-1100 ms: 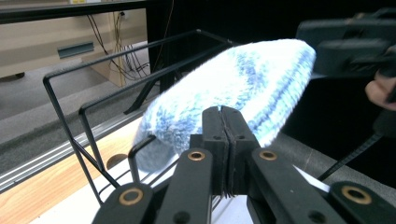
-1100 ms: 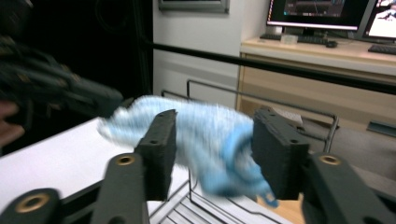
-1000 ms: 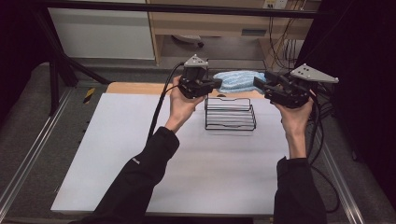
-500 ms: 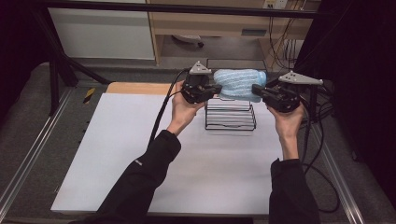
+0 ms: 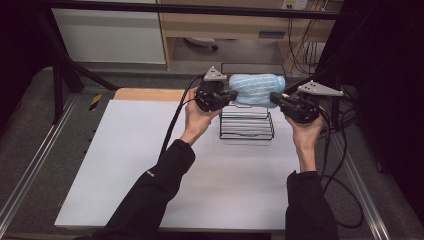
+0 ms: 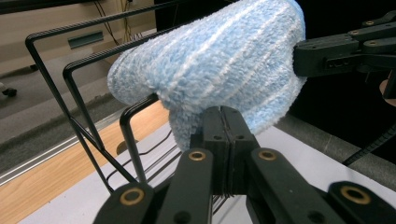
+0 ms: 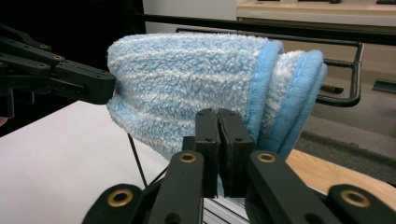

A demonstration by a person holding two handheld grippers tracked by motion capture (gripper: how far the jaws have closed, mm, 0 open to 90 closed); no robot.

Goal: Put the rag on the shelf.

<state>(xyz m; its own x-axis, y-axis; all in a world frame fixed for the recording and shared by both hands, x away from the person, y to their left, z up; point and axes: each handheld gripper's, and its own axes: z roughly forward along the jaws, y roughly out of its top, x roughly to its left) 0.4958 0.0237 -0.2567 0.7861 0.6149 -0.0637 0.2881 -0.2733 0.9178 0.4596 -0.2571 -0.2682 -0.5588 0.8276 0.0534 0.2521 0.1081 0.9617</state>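
Each hand gripped one end of the fluffy, light-blue striped microfibre towel (image 5: 256,89): the left gripper (image 5: 231,95) at 9 o'clock and the right gripper (image 5: 274,97) at 3 o'clock, both with jaws pinched shut on its pile. Held so, the folded bundle hung level over the black wire rack (image 5: 246,124) on the white table (image 5: 150,165), probably for draping across the rack's top bars.

Towel (image 5: 256,89): fluffy striped blue terry cloth, smooth hemmed edge. Rack (image 5: 247,123): thin black wire, slightly glossy. Table (image 5: 125,165): matt white sheet; bare wood at far edge.
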